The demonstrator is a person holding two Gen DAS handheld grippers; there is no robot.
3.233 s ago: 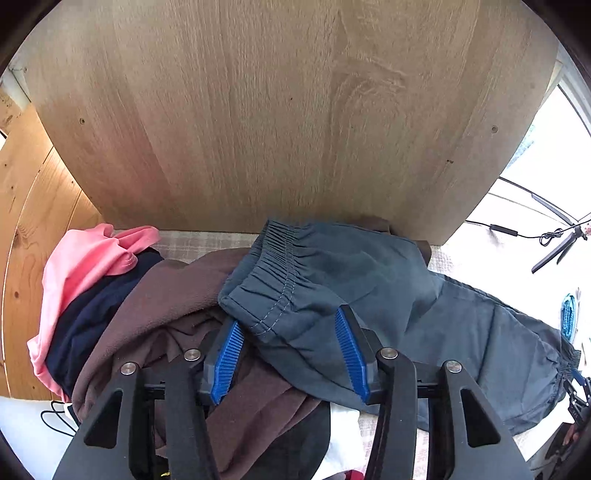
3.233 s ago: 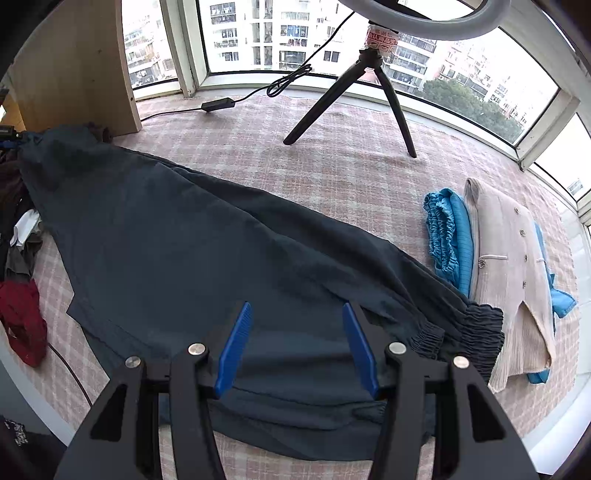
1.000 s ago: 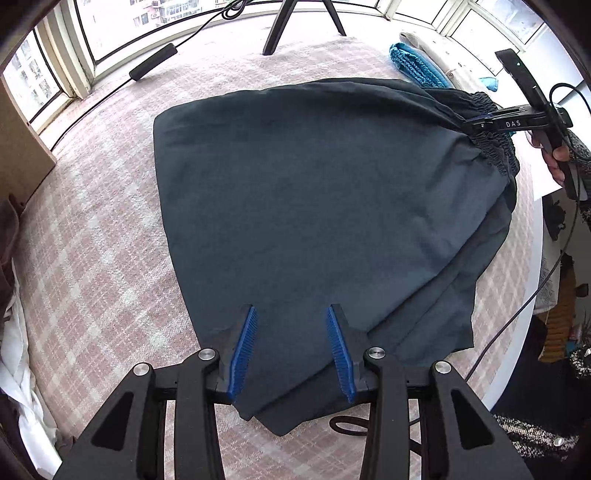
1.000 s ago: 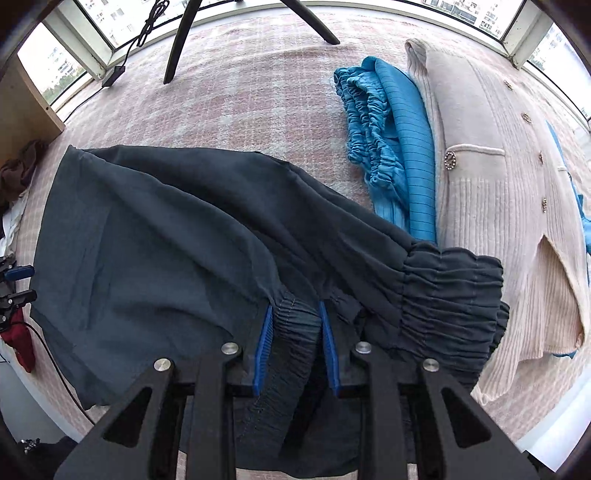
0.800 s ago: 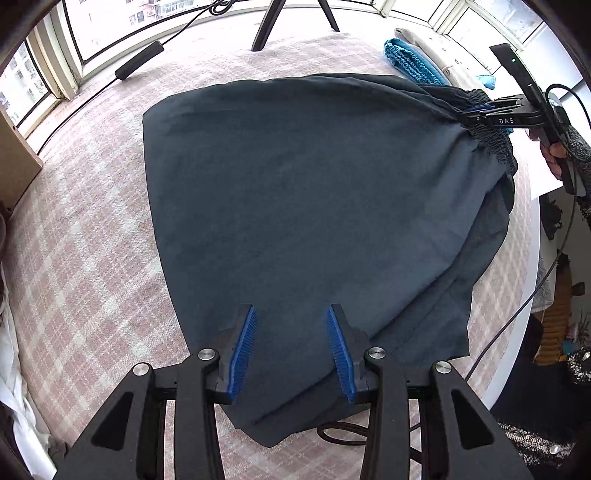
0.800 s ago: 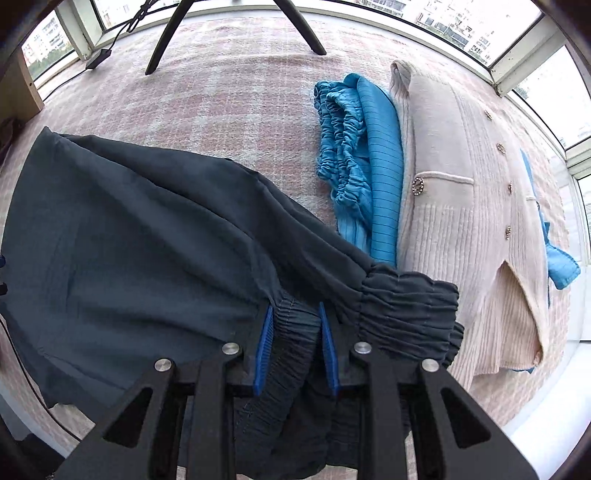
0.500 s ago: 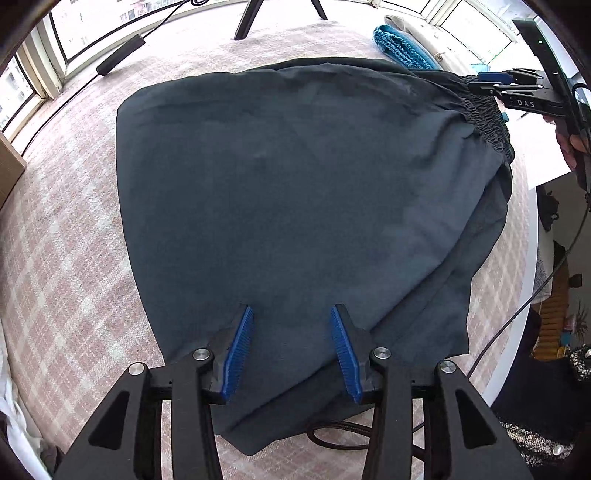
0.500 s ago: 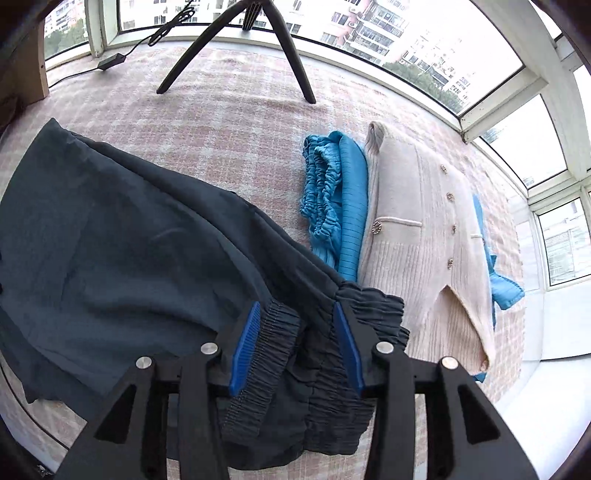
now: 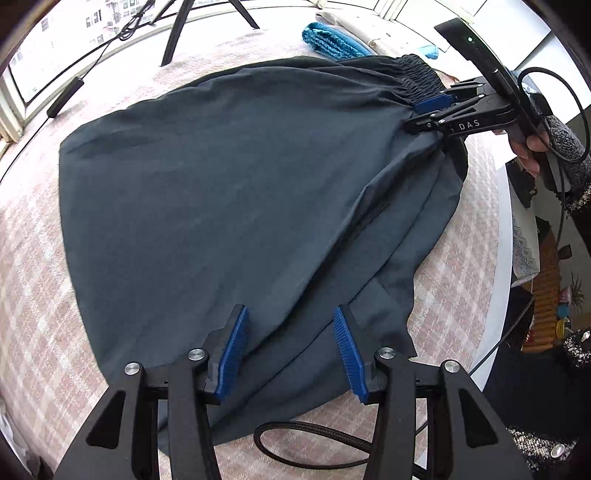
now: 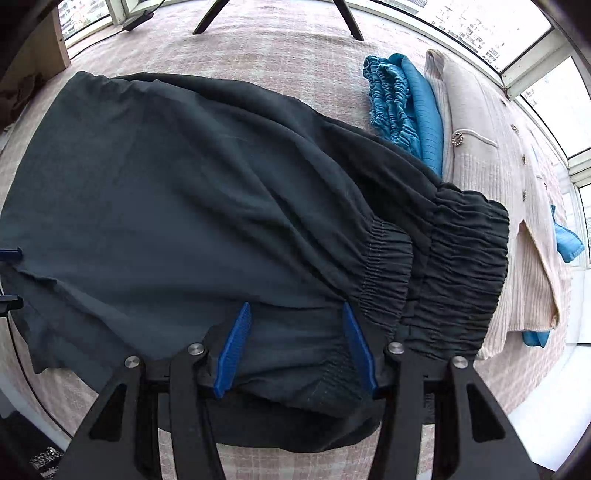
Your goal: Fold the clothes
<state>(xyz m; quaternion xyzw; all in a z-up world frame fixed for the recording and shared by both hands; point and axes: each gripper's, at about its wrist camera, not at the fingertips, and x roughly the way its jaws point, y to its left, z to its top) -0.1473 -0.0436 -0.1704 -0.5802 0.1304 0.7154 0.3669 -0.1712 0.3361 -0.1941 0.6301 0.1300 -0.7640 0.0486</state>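
So the dark trousers (image 9: 236, 192) are spread flat over the pink plaid cloth (image 9: 33, 295) covering the table, taking up most of the middle of both views. In the left wrist view the left gripper (image 9: 290, 350) sits at 6 o'clock with its blue pads spread wide, the hem end of the fabric lying between and under them but nothing pinched. A black braided cable (image 9: 314, 446) loops on the cloth just below the hem, about 6 o'clock. Over at 2 o'clock in that view you can see the right gripper (image 9: 430, 110) side-on at the gathered waistband (image 9: 421, 79). From its own camera the right gripper (image 10: 295, 347) is at 6 o'clock with its pads also wide apart, with waistband (image 10: 391, 266) fabric bunched between them, loose, not clamped. The elastic part piles up in two ruffled folds toward 3 o'clock. Just past the waistband, at 1 to 2 o'clock, there's a folded teal garment (image 10: 402, 107) and right beside it a folded beige knit cardigan (image 10: 498, 177) with buttons. Black tripod legs (image 10: 277, 14) stand at 12 o'clock near the window.
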